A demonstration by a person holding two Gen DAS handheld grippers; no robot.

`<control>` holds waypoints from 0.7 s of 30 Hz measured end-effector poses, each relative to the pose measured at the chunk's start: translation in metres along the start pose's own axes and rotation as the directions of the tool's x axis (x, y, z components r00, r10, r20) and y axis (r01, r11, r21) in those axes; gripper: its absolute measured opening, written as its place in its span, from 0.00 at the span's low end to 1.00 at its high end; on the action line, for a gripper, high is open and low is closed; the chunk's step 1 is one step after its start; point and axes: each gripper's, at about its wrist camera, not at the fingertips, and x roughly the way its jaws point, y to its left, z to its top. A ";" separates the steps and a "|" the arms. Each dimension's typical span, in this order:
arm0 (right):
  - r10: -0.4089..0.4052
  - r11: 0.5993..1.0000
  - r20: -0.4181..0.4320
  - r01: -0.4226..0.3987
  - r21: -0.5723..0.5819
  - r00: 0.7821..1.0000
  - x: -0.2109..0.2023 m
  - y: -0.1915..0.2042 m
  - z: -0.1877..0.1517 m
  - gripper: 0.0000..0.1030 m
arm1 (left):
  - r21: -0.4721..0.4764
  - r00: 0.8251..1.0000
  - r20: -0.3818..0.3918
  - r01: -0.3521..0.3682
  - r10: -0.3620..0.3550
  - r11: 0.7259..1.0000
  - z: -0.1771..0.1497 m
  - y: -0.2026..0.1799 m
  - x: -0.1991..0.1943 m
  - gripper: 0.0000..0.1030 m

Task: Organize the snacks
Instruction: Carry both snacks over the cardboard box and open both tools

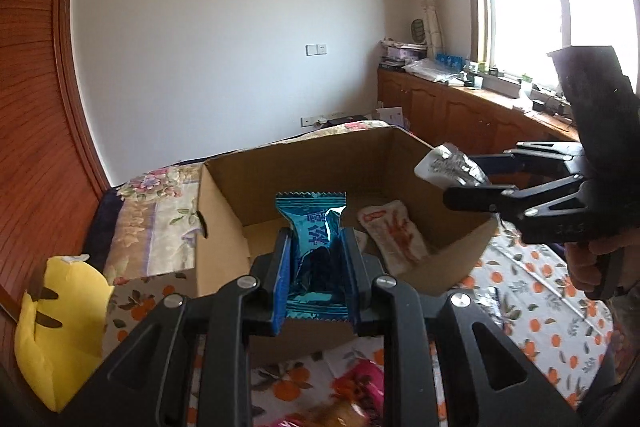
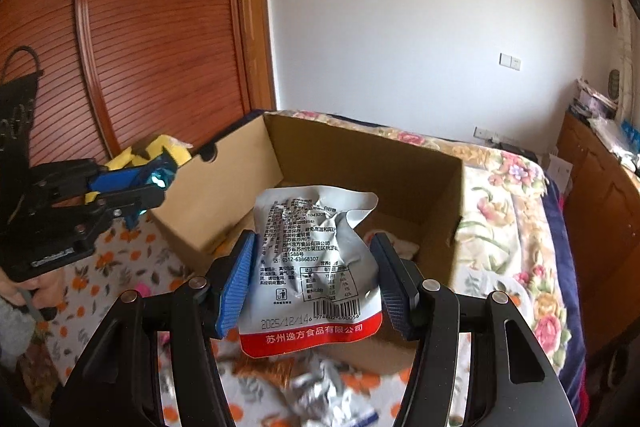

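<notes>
Holding both snacks near the box [image 1: 224, 203], we risk a miss; the left gripper [image 1: 316, 247] pinches the blue candy [image 1: 312, 227] at the near wall, so an early release drops it outside. Our right gripper [image 2: 314, 267] squeezes the crumpled white pouch [image 2: 308, 251] short of the opening; its slick foil could slip.
</notes>
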 end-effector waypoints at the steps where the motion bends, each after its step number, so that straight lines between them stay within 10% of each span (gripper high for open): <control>1: -0.003 1.000 -0.004 0.003 0.006 1.000 0.008 -0.001 0.001 0.58 | 0.001 1.000 -0.004 0.001 -0.001 1.000 0.001 0.002 0.003 0.21; 21: 0.007 0.999 -0.066 -0.004 0.043 0.998 0.060 -0.018 -0.017 0.60 | -0.058 0.997 -0.057 0.050 -0.053 0.997 -0.003 0.008 0.054 0.24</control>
